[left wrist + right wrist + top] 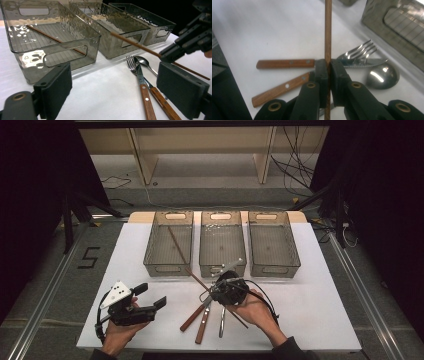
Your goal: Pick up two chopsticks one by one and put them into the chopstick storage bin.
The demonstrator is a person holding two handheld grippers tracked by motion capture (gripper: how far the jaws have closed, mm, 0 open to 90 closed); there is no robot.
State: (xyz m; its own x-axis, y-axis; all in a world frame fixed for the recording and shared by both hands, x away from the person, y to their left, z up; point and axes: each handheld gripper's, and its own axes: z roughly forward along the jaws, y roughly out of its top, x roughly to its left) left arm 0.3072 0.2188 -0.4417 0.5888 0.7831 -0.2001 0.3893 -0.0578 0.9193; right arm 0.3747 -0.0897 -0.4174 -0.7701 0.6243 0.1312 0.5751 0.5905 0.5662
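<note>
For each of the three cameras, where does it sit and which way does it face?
High view: above the person's side, looking forward and down on the table and three bins; both forearms, the left gripper and right gripper show.
Left gripper view: rides the left gripper, looking level across the table at the bins; its own jaws stand open.
Right gripper view: rides the right gripper, looking down on the cutlery; its jaws are shut on a chopstick.
Shared: the gripper views both show the fork, knife, spoon and held chopstick.

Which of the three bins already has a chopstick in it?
The left bin, as the high view shows it: one chopstick lies slanted inside. The middle bin and right bin hold none.
</note>
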